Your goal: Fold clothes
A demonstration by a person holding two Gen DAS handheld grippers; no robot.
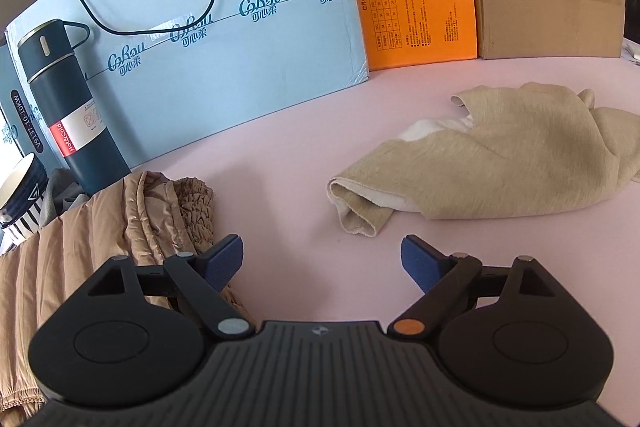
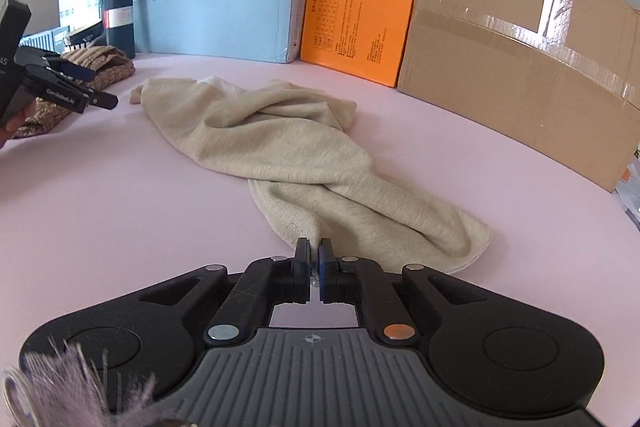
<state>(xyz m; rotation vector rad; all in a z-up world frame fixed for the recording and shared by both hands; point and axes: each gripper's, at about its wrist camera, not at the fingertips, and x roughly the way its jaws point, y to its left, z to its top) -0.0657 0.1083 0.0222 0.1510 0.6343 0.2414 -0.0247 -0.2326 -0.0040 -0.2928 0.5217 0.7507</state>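
1. The beige top (image 2: pixel 288 151) lies crumpled on the pink table (image 2: pixel 120 227), running from the upper left of the right wrist view down to the centre bottom. In the left wrist view it sits at the right, twisted, with a rolled hem end pointing lower left.
2. Right gripper (image 2: pixel 314 259): jaws basically shut, pads almost touching, right at the near hem of the top. It looks like a thin bit of fabric edge is pinched in there, but honestly I can't tell for sure from this angle.
3. Left gripper (image 1: pixel 322 263): wide open, nothing between the pads, hovering over bare table. The rolled hem of the top is just ahead and a bit right of it. It's sitting next to a tan pleated garment (image 1: pixel 100 239) at lower left, which seems already dealt with.
4. Handling guess: soft knit, light, floppy, no stiffness at all. It'll drape and drag rather than slide neatly, and the twist in the middle will want to stay bunched unless it gets pulled out flat from two points.
5. Where I'd grab: the hem corners. One corner by the right gripper, the other at that rolled end near the left one. Pinch a single layer at the stitched edge, not the fat roll, or you lift a lump.
6. Not fragile, but a thin pinch can slip out if tugged fast.
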